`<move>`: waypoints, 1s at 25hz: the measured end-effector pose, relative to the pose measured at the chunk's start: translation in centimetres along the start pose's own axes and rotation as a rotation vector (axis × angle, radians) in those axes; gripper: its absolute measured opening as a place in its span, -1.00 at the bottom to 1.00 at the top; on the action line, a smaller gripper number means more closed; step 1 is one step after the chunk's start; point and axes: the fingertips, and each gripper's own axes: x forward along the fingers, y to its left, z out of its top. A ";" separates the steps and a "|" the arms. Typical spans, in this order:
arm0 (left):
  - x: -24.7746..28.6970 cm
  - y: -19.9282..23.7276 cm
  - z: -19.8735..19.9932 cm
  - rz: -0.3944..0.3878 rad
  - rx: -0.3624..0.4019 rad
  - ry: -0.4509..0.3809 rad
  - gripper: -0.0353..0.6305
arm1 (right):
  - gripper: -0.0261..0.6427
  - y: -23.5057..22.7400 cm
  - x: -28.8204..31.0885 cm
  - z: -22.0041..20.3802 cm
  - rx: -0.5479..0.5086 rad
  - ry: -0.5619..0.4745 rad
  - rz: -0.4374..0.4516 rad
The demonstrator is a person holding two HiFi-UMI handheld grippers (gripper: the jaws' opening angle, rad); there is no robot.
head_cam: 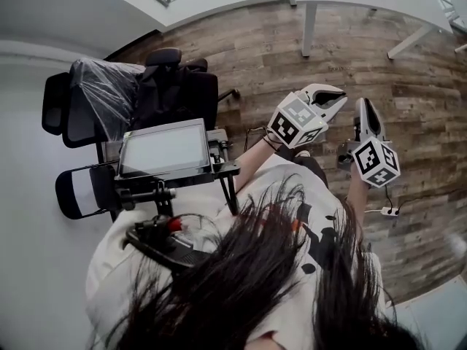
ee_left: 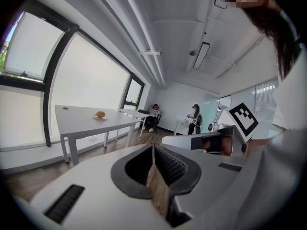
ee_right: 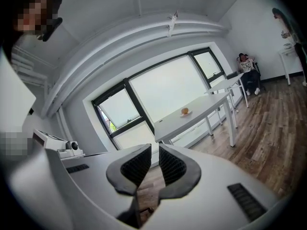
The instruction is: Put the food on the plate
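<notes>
Clenched and empty, the left claw (ee_left: 153, 151) and right claw (ee_right: 154, 151) are hovering, while the food (ee_left: 100, 114) is sitting on a far-off surface (ee_left: 79, 122).

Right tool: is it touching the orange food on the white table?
Apart. The right gripper view shows the orange food far off on the white table, beyond the shut, empty right tool.

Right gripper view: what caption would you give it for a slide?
Right gripper, jaws shut and empty, faces a far white table where orange food sits on a plate by the window.
</notes>
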 end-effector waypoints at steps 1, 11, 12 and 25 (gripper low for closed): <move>0.0 0.1 0.0 0.003 -0.001 0.000 -0.86 | -0.75 0.1 0.1 0.0 -0.002 0.003 0.003; 0.1 0.5 0.5 0.016 -0.009 -0.019 -0.86 | -0.75 0.4 0.4 0.6 -0.032 0.021 0.012; 0.1 0.5 0.6 0.017 -0.009 -0.021 -0.86 | -0.75 0.4 0.4 0.7 -0.034 0.022 0.013; 0.4 0.6 0.9 0.011 0.002 -0.026 -0.86 | -0.76 0.4 0.6 0.8 -0.052 0.028 0.010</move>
